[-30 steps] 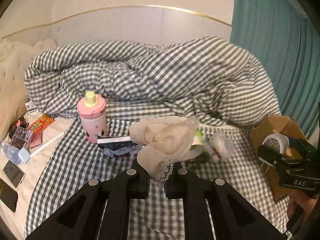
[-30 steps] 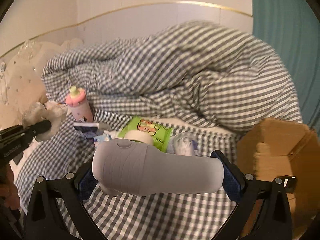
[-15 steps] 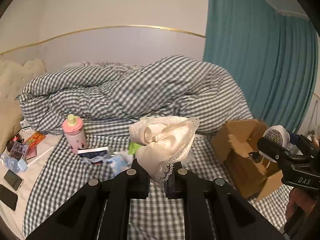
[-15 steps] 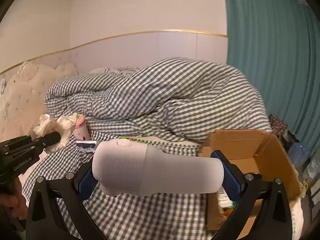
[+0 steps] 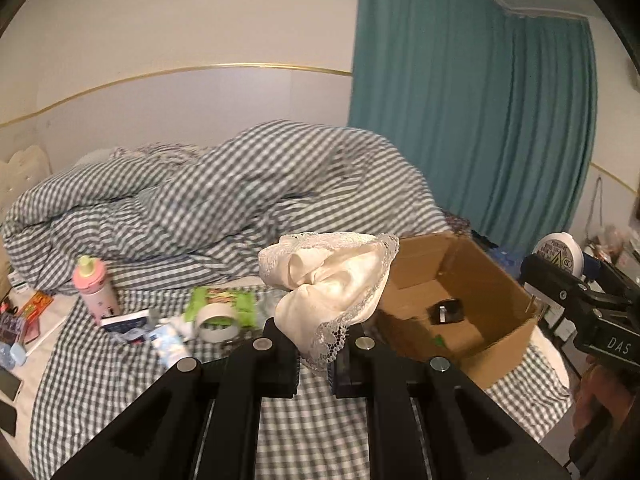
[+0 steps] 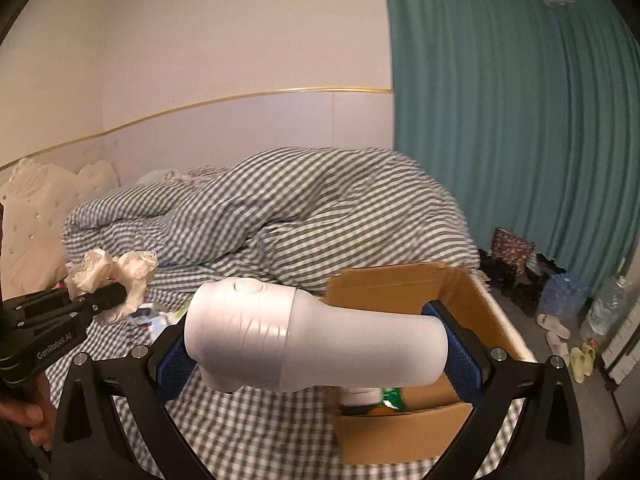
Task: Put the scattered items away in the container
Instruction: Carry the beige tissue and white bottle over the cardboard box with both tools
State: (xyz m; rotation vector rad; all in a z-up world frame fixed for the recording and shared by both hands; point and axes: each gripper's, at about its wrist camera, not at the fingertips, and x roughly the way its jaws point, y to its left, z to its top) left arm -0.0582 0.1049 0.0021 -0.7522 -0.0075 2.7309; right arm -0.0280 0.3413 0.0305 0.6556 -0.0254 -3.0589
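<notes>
While both tongs are carrying loads toward the cardboard box (image 5: 460, 316) at lower right, left tongs (image 5: 316, 356) are clamping the lace-trimmed cream cloth (image 5: 332, 280); right tongs (image 6: 316, 356) are gripping the white device (image 6: 312, 340). Best releasing only above the opening. Only the left view is showing the tape roll (image 5: 218, 322) and the pink bottle (image 5: 94, 288) on the bed.

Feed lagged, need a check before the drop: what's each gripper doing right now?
Left gripper: shut on the cream lace cloth.
Right gripper: shut on the white hair dryer, by the cardboard box.
</notes>
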